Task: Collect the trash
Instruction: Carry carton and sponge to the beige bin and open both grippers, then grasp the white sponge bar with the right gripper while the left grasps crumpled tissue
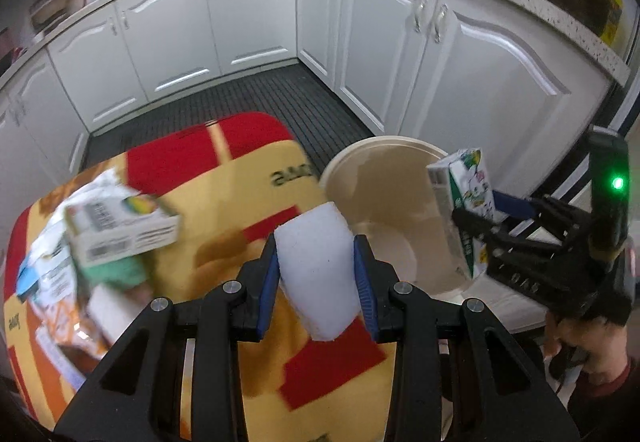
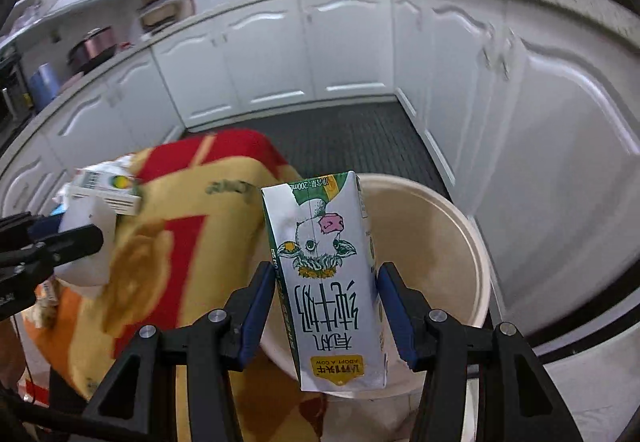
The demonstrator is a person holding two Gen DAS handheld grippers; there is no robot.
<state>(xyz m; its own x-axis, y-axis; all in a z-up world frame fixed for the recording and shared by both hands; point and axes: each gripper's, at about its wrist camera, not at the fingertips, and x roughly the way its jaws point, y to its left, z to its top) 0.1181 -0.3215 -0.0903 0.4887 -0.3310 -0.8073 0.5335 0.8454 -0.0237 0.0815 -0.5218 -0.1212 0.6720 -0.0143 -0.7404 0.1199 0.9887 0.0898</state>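
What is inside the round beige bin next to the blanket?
The round beige bin shows only bare inner wall and floor; no trash is visible. The white-green milk carton, held by the right gripper, covers part of the interior in both views.

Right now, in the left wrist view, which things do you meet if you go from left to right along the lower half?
Pile of boxes and wrappers → white foam piece held in the left gripper → beige bucket → milk carton → right gripper holding it.
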